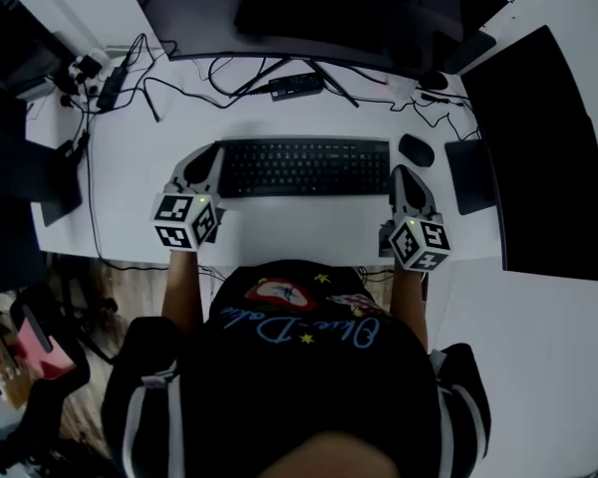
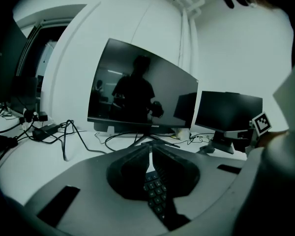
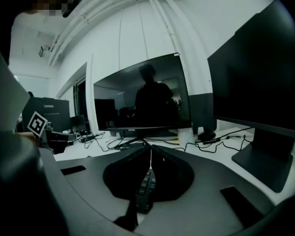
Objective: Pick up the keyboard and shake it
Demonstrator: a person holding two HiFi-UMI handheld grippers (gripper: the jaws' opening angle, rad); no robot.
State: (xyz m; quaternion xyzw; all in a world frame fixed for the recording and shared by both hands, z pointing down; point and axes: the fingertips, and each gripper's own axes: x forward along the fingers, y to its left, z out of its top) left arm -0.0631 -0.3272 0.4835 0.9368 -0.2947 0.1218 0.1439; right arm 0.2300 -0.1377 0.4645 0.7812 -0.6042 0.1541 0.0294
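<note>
Keyboard (image 1: 304,167): black, lying flat on the white desk (image 1: 309,229), squarely in front of the person.
Left gripper (image 1: 211,157): at the keyboard's left end. Its jaws are drawn in to a thin slit at the tips, and the keys show below the tips rather than between them.
Right gripper (image 1: 399,173): at the keyboard's right end. Its jaws are closed tip to tip, with the keys showing underneath.
Mouse (image 1: 416,149): dark, just beside the keyboard's right end, near the right gripper.
Monitor (image 2: 142,95): dark screen, standing behind the keyboard.
Cables (image 1: 179,88): black, strewn loosely across the desk behind the keyboard.
</note>
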